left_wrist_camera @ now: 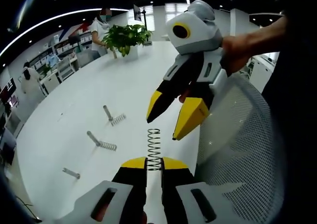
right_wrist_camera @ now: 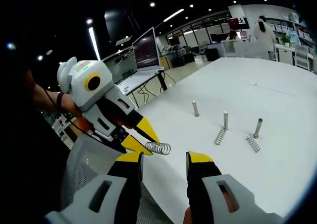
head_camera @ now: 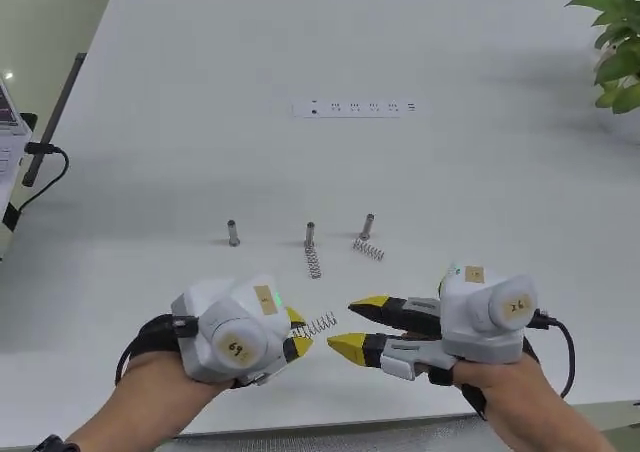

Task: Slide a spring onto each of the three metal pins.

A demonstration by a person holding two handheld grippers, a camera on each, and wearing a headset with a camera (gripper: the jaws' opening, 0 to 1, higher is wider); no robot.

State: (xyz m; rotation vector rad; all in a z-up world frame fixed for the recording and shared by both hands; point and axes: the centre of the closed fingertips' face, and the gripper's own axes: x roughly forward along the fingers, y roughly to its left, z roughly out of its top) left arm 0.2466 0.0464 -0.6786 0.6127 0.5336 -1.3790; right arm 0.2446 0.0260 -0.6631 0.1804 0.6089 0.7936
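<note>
Three short metal pins (head_camera: pixel 233 233) (head_camera: pixel 310 235) (head_camera: pixel 367 225) stand upright in a row on the white table, all bare. One spring (head_camera: pixel 313 262) lies at the foot of the middle pin and another spring (head_camera: pixel 368 249) beside the right pin. My left gripper (head_camera: pixel 300 337) is shut on the end of a third spring (left_wrist_camera: pixel 154 149), which sticks out toward my right gripper (head_camera: pixel 345 327). The right gripper stands open, its yellow tips just short of that spring's free end (right_wrist_camera: pixel 158 147). Both hover above the table's near edge.
A white power strip (head_camera: pixel 353 108) lies farther back on the table (head_camera: pixel 480 172). A potted plant (head_camera: pixel 615 42) stands at the far right, a laptop (head_camera: pixel 8 122) and a black cable (head_camera: pixel 40 172) at the left edge. A mesh chair (left_wrist_camera: pixel 237 149) is below.
</note>
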